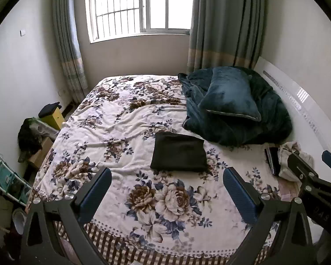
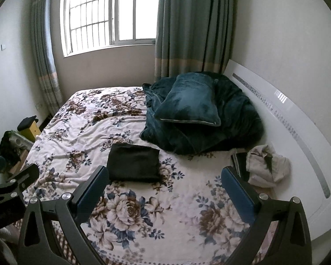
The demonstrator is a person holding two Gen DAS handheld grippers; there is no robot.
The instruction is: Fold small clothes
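Observation:
A black garment (image 1: 179, 152) lies folded into a flat rectangle on the floral bedspread (image 1: 121, 119); it also shows in the right wrist view (image 2: 133, 165). My left gripper (image 1: 166, 176) is open and empty, held above the near part of the bed, short of the garment. My right gripper (image 2: 164, 174) is open and empty too, its left finger (image 2: 92, 187) close to the garment's near left corner in the image. A crumpled beige garment (image 2: 267, 165) lies at the bed's right side, also in the left wrist view (image 1: 291, 159).
A dark teal blanket (image 1: 253, 119) with a teal pillow (image 1: 229, 95) is heaped at the bed's far right. A white headboard (image 2: 298, 119) runs along the right. A dark flat object (image 2: 239, 161) lies beside the beige garment. Boxes and clutter (image 1: 39, 132) stand left of the bed.

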